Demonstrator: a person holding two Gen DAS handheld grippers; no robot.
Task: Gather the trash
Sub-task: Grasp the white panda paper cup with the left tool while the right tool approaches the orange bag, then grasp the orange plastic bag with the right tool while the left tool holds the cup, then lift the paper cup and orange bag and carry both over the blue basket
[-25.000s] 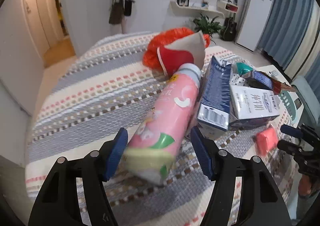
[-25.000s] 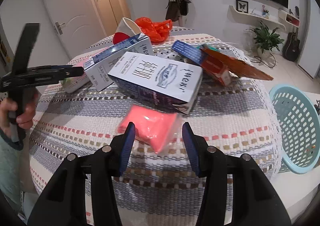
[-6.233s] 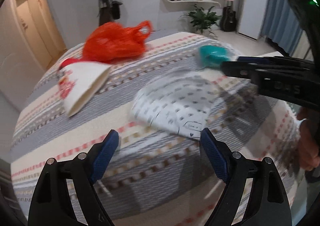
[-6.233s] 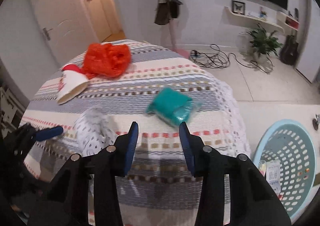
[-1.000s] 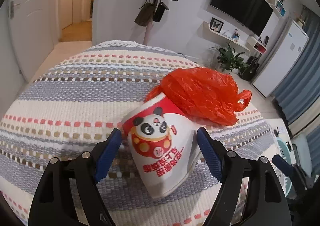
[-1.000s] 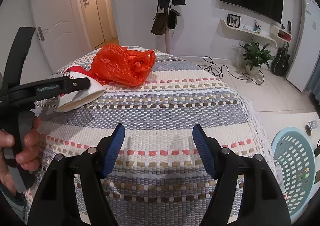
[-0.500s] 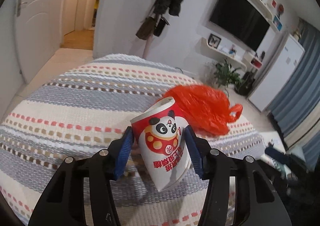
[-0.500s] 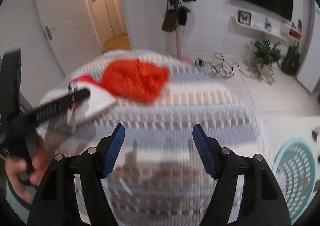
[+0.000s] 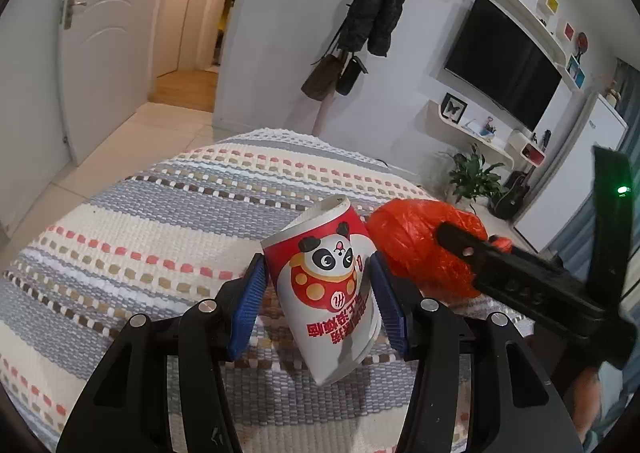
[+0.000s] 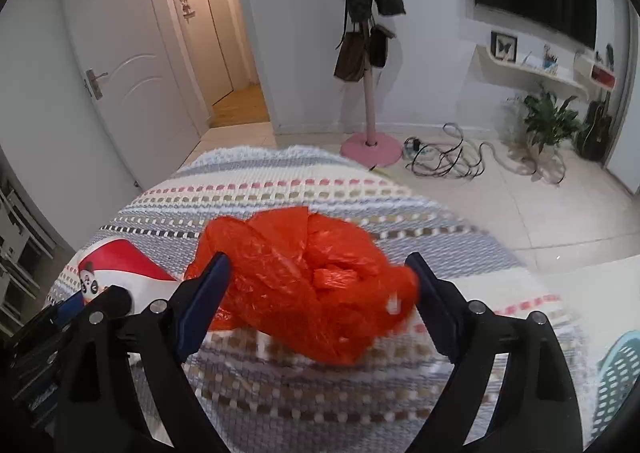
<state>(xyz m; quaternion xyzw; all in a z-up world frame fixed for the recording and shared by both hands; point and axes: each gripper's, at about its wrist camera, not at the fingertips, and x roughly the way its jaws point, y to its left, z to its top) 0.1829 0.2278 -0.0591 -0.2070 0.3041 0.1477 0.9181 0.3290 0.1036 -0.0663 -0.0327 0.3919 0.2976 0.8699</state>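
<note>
Cool, even room light fills both views, with warmer light glowing in the hallway far beyond the jaws. Fisheye bending curves the doors and walls, and the corners go black. The right view is motion-smeared: the crumpled orange plastic bag between the jaws and the striped woven cloth below look soft.

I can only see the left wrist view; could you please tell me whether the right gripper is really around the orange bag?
Observer: Yes. The orange bag lies between the fingers of the right gripper. Its jaws have just been opening and are not clamped on it.
Operator: Is the basket in sight?
Observer: Yes, a teal basket shows at the lower right edge of the right wrist view.
Operator: Is anything on the floor beyond?
Observer: A pink coat-stand base and loose cables.
</note>
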